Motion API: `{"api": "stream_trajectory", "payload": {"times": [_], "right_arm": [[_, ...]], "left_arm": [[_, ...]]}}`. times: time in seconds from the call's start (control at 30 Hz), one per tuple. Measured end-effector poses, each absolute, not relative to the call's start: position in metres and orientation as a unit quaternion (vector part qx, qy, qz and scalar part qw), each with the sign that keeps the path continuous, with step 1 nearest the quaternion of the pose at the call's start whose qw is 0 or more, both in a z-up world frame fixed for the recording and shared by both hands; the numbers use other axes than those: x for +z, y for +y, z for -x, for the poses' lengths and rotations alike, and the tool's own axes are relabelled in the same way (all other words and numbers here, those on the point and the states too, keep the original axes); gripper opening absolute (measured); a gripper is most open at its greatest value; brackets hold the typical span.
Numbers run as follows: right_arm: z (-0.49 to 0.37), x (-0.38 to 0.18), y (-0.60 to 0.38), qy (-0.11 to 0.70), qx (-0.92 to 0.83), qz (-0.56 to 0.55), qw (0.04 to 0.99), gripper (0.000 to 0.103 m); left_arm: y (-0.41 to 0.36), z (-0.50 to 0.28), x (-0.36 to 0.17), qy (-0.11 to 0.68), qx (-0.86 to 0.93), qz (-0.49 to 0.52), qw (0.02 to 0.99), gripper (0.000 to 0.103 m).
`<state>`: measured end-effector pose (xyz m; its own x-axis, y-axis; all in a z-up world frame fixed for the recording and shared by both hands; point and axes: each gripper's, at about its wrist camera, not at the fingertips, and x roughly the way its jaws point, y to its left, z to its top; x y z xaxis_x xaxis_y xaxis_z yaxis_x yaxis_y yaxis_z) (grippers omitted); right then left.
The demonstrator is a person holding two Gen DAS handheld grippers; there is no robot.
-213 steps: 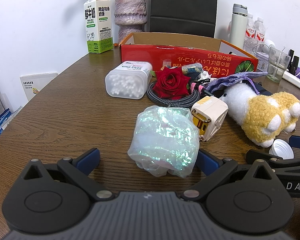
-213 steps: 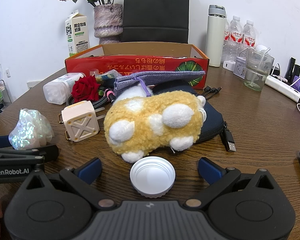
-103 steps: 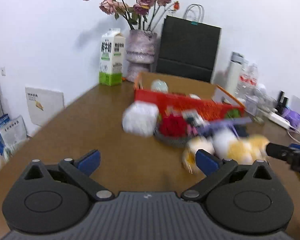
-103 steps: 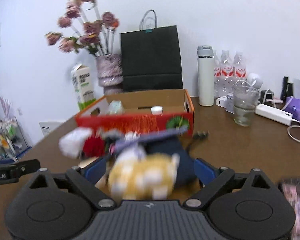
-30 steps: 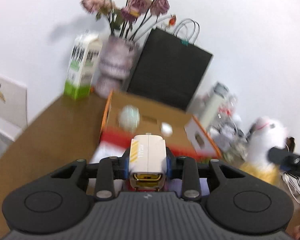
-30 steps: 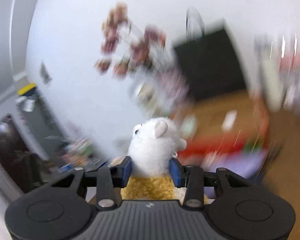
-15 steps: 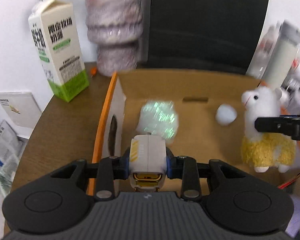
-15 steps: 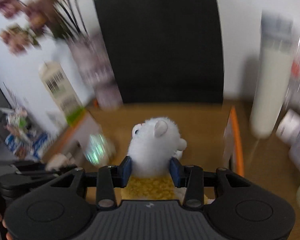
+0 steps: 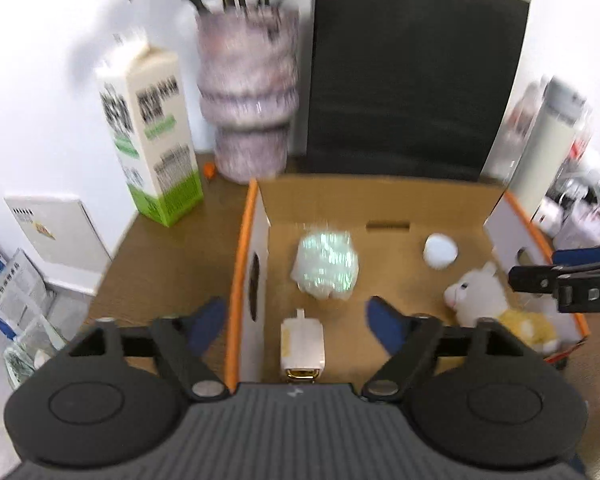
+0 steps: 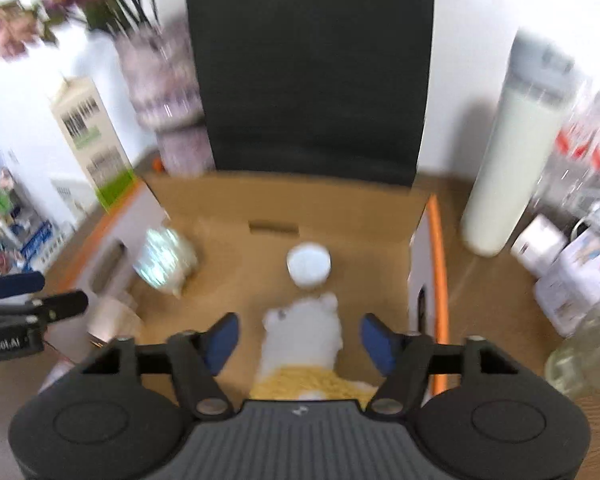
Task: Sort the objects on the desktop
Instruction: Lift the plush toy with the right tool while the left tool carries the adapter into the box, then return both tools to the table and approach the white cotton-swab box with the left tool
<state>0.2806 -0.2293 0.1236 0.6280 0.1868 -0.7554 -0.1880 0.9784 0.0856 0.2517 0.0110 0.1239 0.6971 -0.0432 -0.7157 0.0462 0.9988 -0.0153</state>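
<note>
A cardboard box (image 9: 440, 194) with orange rims stands on the wooden desk. In it lie an iridescent plastic wad (image 9: 327, 266), a white cap (image 9: 441, 251), a cream power adapter (image 9: 302, 343) and a white-and-yellow plush alpaca (image 9: 492, 308). My left gripper (image 9: 296, 318) is open above the adapter, which lies free below it. My right gripper (image 10: 298, 338) is open above the alpaca (image 10: 304, 340), which lies free in the box (image 10: 436, 240). The cap (image 10: 309, 265) and the wad (image 10: 164, 260) also show in the right wrist view.
Behind the box stand a milk carton (image 9: 150, 136), a grey vase (image 9: 248, 100) with flowers and a black paper bag (image 9: 412, 80). A white flask (image 10: 512, 152) and water bottles (image 10: 584, 152) stand to the right of the box.
Both grippers have opened. The adapter has dropped from the left gripper into the box and the alpaca has dropped from the right gripper into the box.
</note>
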Motion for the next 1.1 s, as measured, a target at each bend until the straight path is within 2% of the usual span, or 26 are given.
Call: {"api": "stream_trajectory", "payload": {"times": [0.13,0.23,0.37,0.53,0.7,0.87,0.93,1.1], "right_arm": [[-0.240,0.151,-0.220,0.375,0.101,0.015,0.921,0.083],[-0.193,0.148,-0.220,0.325,0.096,-0.002,0.941,0.083],[-0.118,0.110,-0.217,0.281,0.082,-0.010,0.956,0.083],[-0.035,0.047,-0.206,0.297,0.089,0.006,0.951,0.083],[0.039,0.010,-0.205,0.301,0.099,-0.007,0.948,0.083],[0.068,0.012,-0.212,0.268,0.106,-0.011,0.957,0.088],[0.064,0.010,-0.215,0.284,0.098,-0.029,0.953,0.086],[0.067,0.010,-0.214,0.260,0.088,-0.030,0.961,0.086]], "left_arm": [[0.019,-0.219,0.143,0.361,-0.018,-0.001,0.932,0.096],[0.023,-0.181,0.141,0.330,-0.008,0.005,0.944,0.101],[0.022,-0.122,0.112,0.309,-0.029,-0.002,0.951,0.103],[0.017,-0.031,0.066,0.280,-0.032,0.011,0.959,0.103],[-0.001,0.046,0.015,0.259,0.007,-0.059,0.964,0.103],[0.005,0.064,0.007,0.267,-0.017,-0.041,0.963,0.103],[0.003,0.059,0.003,0.289,-0.014,-0.047,0.956,0.103],[0.006,0.057,0.000,0.303,-0.031,-0.033,0.952,0.103]]}}
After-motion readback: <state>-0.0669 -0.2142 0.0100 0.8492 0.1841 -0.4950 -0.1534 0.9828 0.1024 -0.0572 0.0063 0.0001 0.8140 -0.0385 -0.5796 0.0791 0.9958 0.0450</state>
